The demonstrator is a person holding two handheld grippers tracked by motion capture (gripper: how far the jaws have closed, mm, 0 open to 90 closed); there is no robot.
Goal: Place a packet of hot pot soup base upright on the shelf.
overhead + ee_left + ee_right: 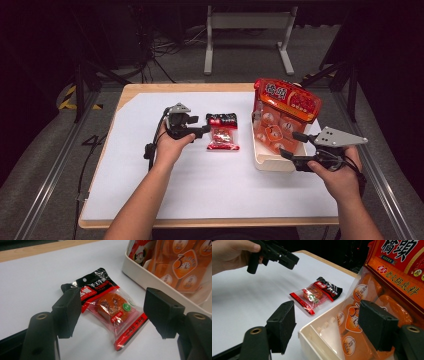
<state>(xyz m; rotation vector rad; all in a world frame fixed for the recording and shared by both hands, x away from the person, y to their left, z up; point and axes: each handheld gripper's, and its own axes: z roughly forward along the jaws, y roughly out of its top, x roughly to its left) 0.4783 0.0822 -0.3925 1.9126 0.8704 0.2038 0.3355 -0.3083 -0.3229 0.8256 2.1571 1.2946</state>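
Observation:
A small red and black snack packet (222,132) lies flat on the white sheet. My left gripper (204,131) hovers at its left edge, jaws open. In the left gripper view the packet (112,307) lies just beyond the wide-apart jaws of that gripper (113,308), untouched. A large orange bag (285,110) leans in a white tray (272,162). My right gripper (295,146) stands open at the tray's near right side. In the right gripper view its own jaws (329,323) frame the tray corner (312,328) and the bag (392,277). The packet (314,296) and the left gripper (287,258) lie farther off.
The white sheet (210,185) covers most of a wooden table (190,87). The tray wall (150,277) stands close to the right of the packet. A metal stand (247,30) sits on the floor behind the table.

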